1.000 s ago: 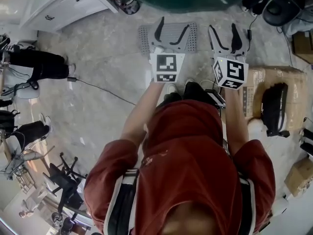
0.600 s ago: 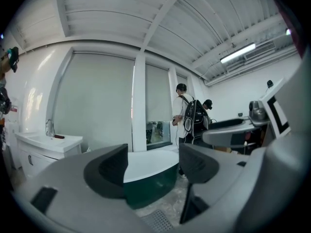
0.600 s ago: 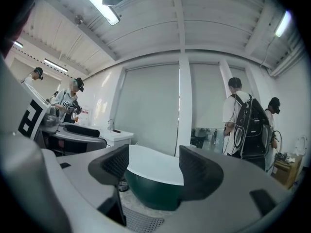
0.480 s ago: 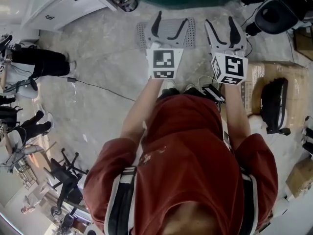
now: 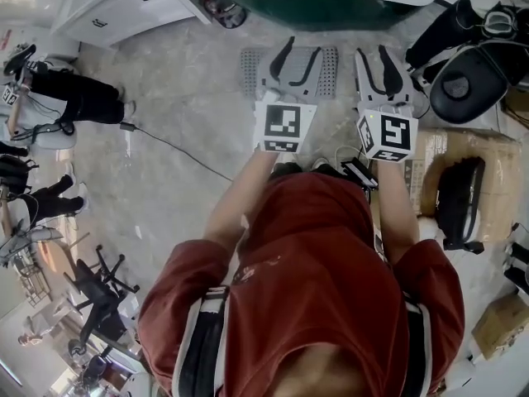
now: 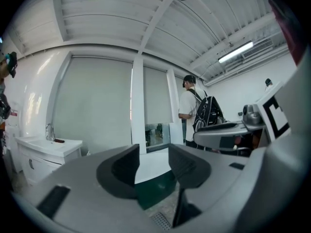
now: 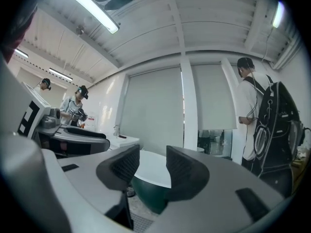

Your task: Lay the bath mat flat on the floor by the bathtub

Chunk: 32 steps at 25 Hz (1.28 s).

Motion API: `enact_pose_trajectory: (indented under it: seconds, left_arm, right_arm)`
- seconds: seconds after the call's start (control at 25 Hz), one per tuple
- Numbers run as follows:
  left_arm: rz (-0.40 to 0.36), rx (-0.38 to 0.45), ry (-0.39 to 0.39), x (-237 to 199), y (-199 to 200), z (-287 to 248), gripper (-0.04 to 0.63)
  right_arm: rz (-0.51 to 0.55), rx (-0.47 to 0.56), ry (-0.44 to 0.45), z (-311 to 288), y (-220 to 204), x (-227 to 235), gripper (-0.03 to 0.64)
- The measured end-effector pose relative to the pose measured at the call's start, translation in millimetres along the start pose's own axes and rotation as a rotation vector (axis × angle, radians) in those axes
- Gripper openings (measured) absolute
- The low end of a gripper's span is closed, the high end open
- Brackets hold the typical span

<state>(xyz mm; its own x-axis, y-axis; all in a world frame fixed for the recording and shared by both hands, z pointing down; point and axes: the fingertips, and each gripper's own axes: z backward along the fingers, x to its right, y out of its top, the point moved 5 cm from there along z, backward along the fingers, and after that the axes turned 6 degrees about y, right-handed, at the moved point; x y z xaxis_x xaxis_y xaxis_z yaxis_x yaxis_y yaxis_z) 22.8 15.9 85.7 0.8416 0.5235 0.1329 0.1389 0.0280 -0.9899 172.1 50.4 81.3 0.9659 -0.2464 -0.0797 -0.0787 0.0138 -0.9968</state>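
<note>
The grey perforated bath mat (image 5: pixel 248 66) lies flat on the stone floor in front of the dark green bathtub (image 5: pixel 331 8). Both grippers hover above it, pointing toward the tub. My left gripper (image 5: pixel 302 50) is over the mat's middle; its jaws are closing with nothing between them. My right gripper (image 5: pixel 377 56) hangs just past the mat's right end, jaws also closing on nothing. In the left gripper view the gripper (image 6: pixel 154 161) frames the tub (image 6: pixel 150 191) and a corner of the mat (image 6: pixel 160 221). The right gripper (image 7: pixel 153 165) likewise frames the tub (image 7: pixel 148 198).
A white cabinet (image 5: pixel 124 7) stands at the far left and a cable (image 5: pixel 173 145) runs across the floor. A cardboard box (image 5: pixel 430 151) with a black bag (image 5: pixel 463 198) sits to the right. Someone with a black backpack (image 7: pixel 272 125) stands by the tub; other people stand at the left.
The jaws of both grippers have narrowed. The grippers stay above the mat, which has not moved on the floor.
</note>
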Motion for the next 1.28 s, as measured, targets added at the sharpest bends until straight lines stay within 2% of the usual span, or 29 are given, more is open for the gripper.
enact_pose_trajectory:
  seconds: [0.24,0.44,0.56,0.84,1.28]
  left_arm:
    - [-0.017,0.026,0.015,6.2,9.7,-2.2,0.095]
    - [-0.024,0.047,0.004,13.4,14.6,-4.4,0.041]
    - [-0.013,0.058,0.003,16.5,16.9,-4.5,0.014]
    - [0.0,0.078,0.02,17.7,19.7,-5.2,0.012]
    - [0.019,0.077,0.002,18.6,22.5,-14.5,0.012]
  right_arm:
    - [-0.011,0.027,0.036,-1.8,6.1,-0.8,0.068]
    - [-0.009,0.032,0.053,-4.0,8.5,-0.7,0.016]
    - [-0.016,0.022,0.047,-3.8,7.3,1.4,0.011]
    - [-0.028,0.004,0.026,-3.2,3.2,8.3,0.009]
    - [-0.019,-0.009,-0.01,-3.9,4.2,17.6,0.009]
